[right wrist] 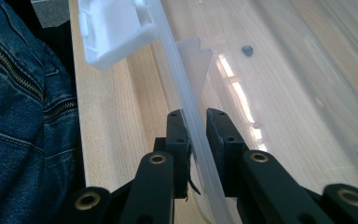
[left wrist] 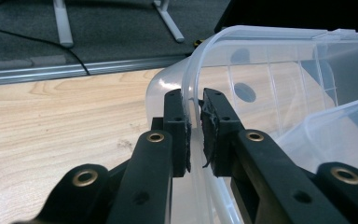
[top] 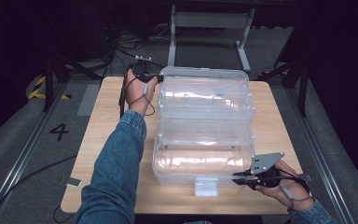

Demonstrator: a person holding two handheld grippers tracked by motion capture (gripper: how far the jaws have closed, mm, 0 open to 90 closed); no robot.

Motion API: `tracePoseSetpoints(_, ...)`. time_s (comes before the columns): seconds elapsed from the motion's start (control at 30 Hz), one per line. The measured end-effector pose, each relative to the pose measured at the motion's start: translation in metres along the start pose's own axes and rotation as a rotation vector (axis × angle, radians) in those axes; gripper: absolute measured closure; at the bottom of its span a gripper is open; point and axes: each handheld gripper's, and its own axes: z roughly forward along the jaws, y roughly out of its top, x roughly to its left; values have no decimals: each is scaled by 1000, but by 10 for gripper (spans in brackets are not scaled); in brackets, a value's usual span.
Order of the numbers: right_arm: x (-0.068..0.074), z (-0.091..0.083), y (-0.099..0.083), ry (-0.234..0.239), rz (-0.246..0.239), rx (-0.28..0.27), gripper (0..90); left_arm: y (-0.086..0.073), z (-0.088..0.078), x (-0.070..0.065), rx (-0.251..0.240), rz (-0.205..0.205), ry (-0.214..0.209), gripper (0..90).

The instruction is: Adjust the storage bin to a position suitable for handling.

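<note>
High view: wood table [top: 105, 140], grey floor [top: 37, 121], dark rm.

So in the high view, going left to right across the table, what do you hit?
Bare table → left tongs, clamped on the far tray's left rim → clear plastic box → right tongs, clamped on the box's near right rim → right hand.

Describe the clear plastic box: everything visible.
The clear plastic box is a see-through tiered organizer, opened out in steps on the wooden table, empty, with a white latch at its near edge. The left gripper is shut on its far-left rim, the right gripper on its near wall.
</note>
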Motion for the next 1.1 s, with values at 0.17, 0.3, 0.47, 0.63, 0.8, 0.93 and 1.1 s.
tracePoseSetpoints(0.17, 0, 0, 0, 3, 2, 1, 801, -1, 6, 4, 16, -21, -6, 809)
tracePoseSetpoints(0.3, 0, 0, 0, 4, 2, 0, 801, -3, 10, 7, 27, -30, -9, 808)
tracePoseSetpoints(0.47, 0, 0, 0, 4, 3, -2, 800, -4, 16, 11, 40, -44, -11, 806)
tracePoseSetpoints(0.63, 0, 0, 0, 0, 6, -1, 799, -6, 22, 15, 57, -56, -9, 803)
tracePoseSetpoints(0.8, 0, 0, 0, 1, 8, -3, 799, -7, 26, 16, 70, -63, -7, 801)
tracePoseSetpoints(0.93, 0, 0, -1, 1, 8, -4, 798, -8, 29, 18, 82, -71, -6, 798)
tracePoseSetpoints(1.1, 0, 0, -1, 3, 12, -5, 797, -11, 34, 22, 101, -92, -10, 794)
